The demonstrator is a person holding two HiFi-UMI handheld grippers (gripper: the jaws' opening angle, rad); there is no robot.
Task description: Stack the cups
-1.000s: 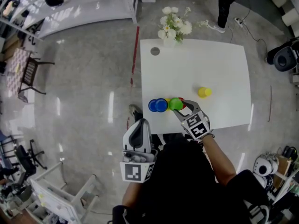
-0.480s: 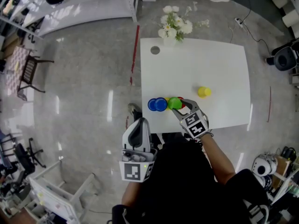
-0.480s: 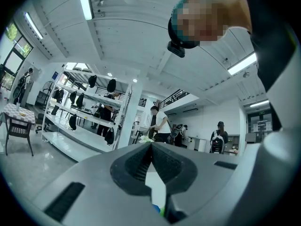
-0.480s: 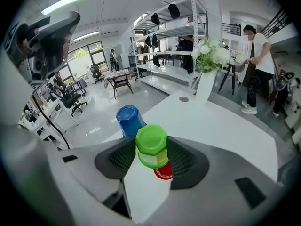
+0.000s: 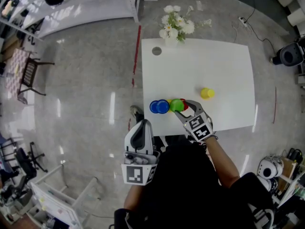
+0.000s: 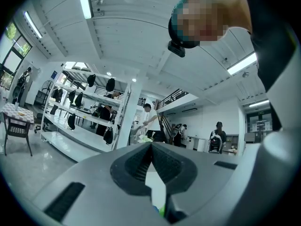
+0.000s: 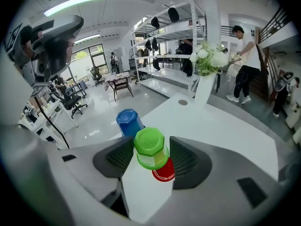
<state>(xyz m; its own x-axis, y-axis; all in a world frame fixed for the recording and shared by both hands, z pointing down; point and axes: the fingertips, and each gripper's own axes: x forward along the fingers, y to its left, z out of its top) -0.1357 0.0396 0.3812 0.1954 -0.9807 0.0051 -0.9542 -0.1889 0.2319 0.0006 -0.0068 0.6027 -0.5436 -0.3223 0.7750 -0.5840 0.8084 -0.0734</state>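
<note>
An upside-down green cup [image 7: 150, 147] stands between the fingers of my right gripper [image 7: 151, 153], its lower part a paler yellow-green. The jaws have just been opening, and narrow gaps show on both sides of the cup. A red cup [image 7: 164, 172] lies partly hidden behind it, and a blue cup [image 7: 129, 121] stands just beyond. In the head view the blue cups [image 5: 159, 106], green cup [image 5: 177, 104] and red cup [image 5: 185, 105] line the table's near edge by my right gripper [image 5: 183, 108]. A yellow cup [image 5: 207, 93] stands apart. My left gripper [image 5: 144, 124] is off the table, shut and empty [image 6: 151, 146].
The white table [image 5: 228, 70] carries a vase of white flowers [image 5: 175, 27] at its far edge and a small grey disc [image 5: 157, 51] near the far left corner. Shiny floor surrounds it, with shelving [image 5: 86, 8] and chairs [image 5: 29, 78] at the left.
The person standing beyond the table's far edge has left the view. Cups and both grippers stand where they were.
</note>
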